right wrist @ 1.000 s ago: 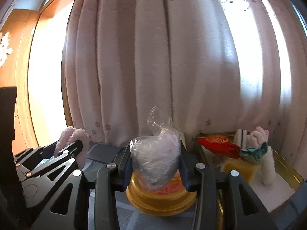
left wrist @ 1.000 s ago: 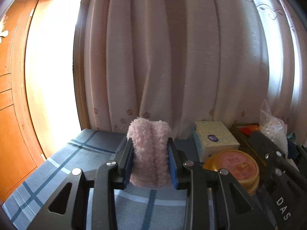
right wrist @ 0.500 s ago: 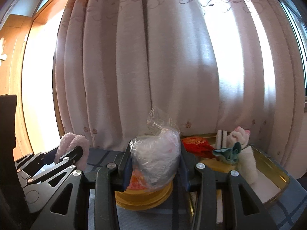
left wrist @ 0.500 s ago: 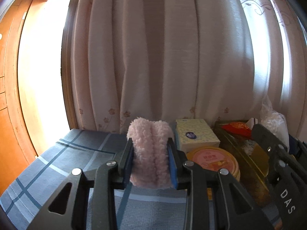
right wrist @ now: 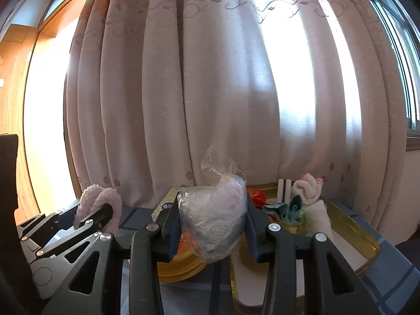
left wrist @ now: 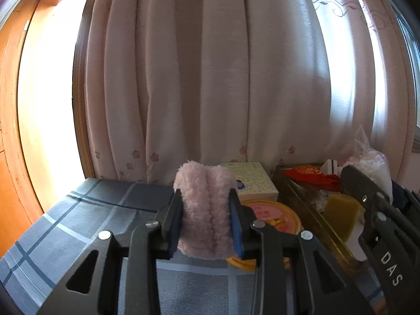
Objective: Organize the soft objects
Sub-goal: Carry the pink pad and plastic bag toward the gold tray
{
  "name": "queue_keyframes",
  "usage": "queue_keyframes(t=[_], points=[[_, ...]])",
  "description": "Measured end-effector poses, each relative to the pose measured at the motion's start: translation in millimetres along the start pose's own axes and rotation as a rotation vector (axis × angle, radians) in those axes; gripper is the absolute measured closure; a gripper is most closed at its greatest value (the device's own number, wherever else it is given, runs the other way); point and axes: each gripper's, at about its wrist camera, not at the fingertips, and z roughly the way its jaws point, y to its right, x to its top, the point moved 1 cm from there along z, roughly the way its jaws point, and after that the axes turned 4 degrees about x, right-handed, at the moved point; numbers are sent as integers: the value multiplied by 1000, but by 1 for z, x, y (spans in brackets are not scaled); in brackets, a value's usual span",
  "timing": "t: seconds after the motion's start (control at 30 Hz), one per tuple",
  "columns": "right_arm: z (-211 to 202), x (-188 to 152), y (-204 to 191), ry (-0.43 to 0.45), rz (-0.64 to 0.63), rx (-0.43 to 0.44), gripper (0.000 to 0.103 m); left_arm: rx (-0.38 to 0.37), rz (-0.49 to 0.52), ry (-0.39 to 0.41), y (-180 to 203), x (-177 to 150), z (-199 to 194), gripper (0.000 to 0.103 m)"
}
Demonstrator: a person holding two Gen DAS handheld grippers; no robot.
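The pink fleece roll (left wrist: 206, 211) is clamped upright between the two fingers of the left gripper (left wrist: 206, 223), held above the blue plaid tablecloth (left wrist: 78, 225). The right gripper (right wrist: 212, 225) grips a clear plastic bag (right wrist: 214, 218) holding soft pale material, its twisted neck pointing up.

Below and between the grippers, a round yellow tin with a pink lid (left wrist: 273, 212) rests on the cloth. A pale tissue box (left wrist: 249, 179) stands just behind it, near the curtain.

To the right lies a gold-rimmed tray (right wrist: 367, 239). It carries a red fabric item (right wrist: 256, 194), a teal cloth (right wrist: 288, 210), a white and pink rolled towel (right wrist: 308, 187) and a yellow block (left wrist: 341, 210).

A pleated pink curtain (right wrist: 223, 92) with floral print closes the background, backlit by a window. Orange wood panelling (left wrist: 10, 131) frames the left side.
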Motion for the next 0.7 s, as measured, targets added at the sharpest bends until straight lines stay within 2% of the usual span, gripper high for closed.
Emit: queue_keyframes(t=[0.7], points=[[-15, 3, 48, 18, 8, -81, 59, -63, 28, 6, 46, -2, -7, 72]])
